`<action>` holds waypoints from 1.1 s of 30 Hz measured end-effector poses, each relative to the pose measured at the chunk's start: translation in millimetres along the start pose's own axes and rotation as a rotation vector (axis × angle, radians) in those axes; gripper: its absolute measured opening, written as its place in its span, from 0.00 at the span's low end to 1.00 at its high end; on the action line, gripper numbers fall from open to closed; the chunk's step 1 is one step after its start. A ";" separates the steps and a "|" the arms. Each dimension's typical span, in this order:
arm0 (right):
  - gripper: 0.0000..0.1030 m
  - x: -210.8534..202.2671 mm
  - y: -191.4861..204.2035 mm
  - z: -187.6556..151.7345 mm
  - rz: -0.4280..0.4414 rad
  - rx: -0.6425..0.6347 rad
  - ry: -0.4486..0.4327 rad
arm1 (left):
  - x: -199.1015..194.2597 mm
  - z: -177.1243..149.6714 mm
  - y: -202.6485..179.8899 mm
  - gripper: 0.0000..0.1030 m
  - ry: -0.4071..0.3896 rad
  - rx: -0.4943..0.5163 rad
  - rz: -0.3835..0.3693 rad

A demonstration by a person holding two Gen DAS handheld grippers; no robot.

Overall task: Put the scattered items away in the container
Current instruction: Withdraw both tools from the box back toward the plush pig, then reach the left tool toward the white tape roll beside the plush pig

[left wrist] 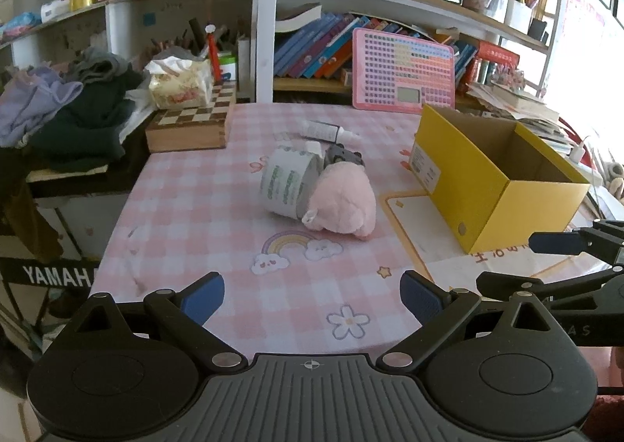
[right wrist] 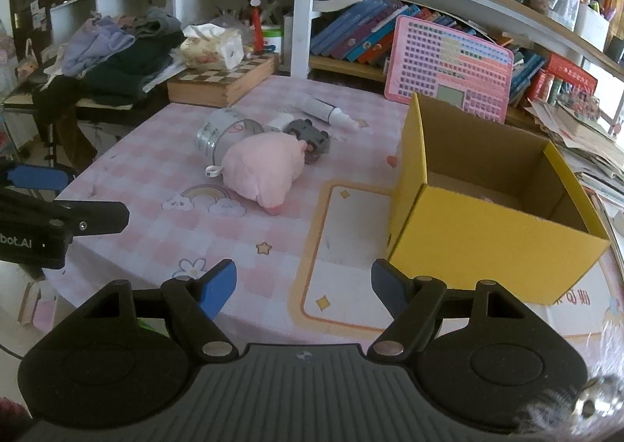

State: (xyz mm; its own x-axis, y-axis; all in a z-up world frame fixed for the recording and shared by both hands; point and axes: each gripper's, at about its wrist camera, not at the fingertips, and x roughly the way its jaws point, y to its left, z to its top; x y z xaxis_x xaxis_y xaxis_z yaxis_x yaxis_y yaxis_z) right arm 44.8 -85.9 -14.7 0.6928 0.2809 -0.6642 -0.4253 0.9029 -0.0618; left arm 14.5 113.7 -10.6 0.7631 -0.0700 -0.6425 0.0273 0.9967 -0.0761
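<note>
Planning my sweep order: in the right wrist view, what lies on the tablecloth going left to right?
Tape roll → pink plush toy → white tube → yellow box.

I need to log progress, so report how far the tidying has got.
Done: nothing visibly; the yellow box looks empty, though part of its floor is hidden. In hand: nothing; the left hand-held gripper and right hand-held gripper are open. Left: pink plush, tape roll, grey toy and white tube.
</note>
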 end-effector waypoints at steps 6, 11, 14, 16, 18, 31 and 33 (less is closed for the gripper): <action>0.72 15.4 -1.4 9.0 0.026 -0.024 0.006 | 9.9 9.6 0.4 0.96 -0.013 0.013 0.010; 0.73 31.3 -2.9 20.1 0.054 -0.052 0.007 | 23.1 23.6 4.5 0.96 -0.016 0.000 0.018; 0.73 43.2 -2.4 27.7 0.077 -0.077 0.014 | 31.8 32.8 7.2 0.95 -0.023 0.003 0.031; 0.73 51.4 -0.9 33.2 0.094 -0.097 0.015 | 38.8 39.5 9.5 0.95 -0.030 0.005 0.045; 0.73 59.6 0.3 39.3 0.107 -0.112 0.015 | 46.9 46.1 11.8 0.95 -0.032 0.010 0.060; 0.80 125.9 6.7 74.9 0.170 -0.139 0.061 | 113.9 81.6 11.8 0.95 0.030 0.114 0.061; 0.82 134.8 7.1 80.0 0.184 -0.137 0.069 | 124.7 86.6 11.1 0.95 0.046 0.125 0.043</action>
State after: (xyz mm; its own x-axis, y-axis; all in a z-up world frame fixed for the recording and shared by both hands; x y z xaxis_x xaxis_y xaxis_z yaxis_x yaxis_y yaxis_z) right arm 181.7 -15.6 -45.1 0.5569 0.4089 -0.7230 -0.6189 0.7848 -0.0328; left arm 165.9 119.6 -25.5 0.7348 -0.0265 -0.6778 0.0777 0.9960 0.0453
